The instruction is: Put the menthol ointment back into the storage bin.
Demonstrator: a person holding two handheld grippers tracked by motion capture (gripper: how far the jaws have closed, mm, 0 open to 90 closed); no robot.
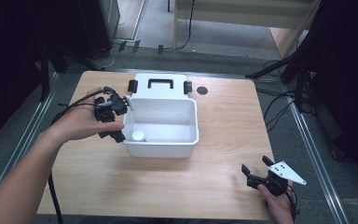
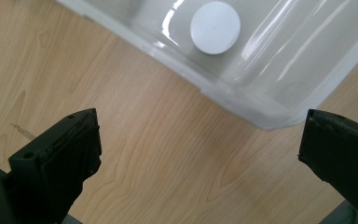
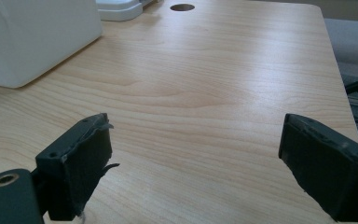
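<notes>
Worked at a pale wooden table (image 1: 168, 182), with a white open bin (image 1: 161, 145) taken as the landmark near its middle. Behind the bin, touching its far rim, lay the white lid (image 1: 161, 91) with a black handle and two black latches. Beyond the bin's far right corner sat a small round hole (image 1: 202, 90) in the tabletop. Just left of the bin, beside its left wall, hovered the left gripper (image 1: 119, 122), held in the left hand (image 1: 81, 122); jaws spread wide, nothing between them, bare wood and the bin's near left corner (image 2: 265, 119) seen past them in the left gripper view. Well to the right of the bin and nearer the table's front edge rested the right gripper (image 1: 255, 170), jaws likewise spread apart over bare wood, nothing pinched. Inside the bin, on its floor by the near left corner, sat a small white round cap (image 1: 139, 135), apart from both grippers.
</notes>
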